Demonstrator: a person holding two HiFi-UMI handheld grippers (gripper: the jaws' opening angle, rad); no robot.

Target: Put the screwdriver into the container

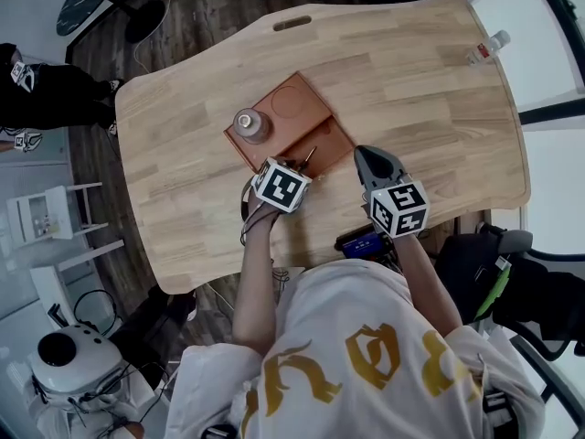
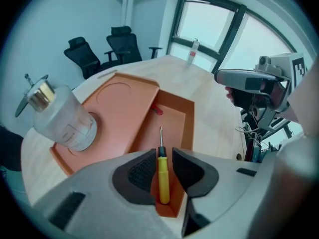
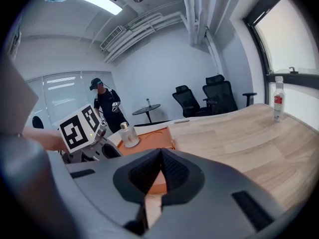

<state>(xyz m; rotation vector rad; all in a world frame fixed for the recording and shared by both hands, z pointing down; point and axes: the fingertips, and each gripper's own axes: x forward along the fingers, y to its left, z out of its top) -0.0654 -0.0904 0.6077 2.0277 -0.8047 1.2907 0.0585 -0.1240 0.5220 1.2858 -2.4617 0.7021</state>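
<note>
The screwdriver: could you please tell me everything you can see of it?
The screwdriver is small: yellow plastic-looking handle, black collar, thin metal shaft. It sits between the jaws of the left gripper, tip pointing away, over the deep compartment of the orange tray. The jaws flank the handle closely; whether they clamp it is unclear.

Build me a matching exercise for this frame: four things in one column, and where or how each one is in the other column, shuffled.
Things:
1. screwdriver
2. glass bottle
3. plastic bottle
4. right gripper

Places or states:
A. shut, nothing in it
B. near the far edge of the table
C. between the parted jaws of the left gripper
D. standing on the flat half of the orange tray

Pairs: 1-C, 2-D, 3-B, 4-A
</note>
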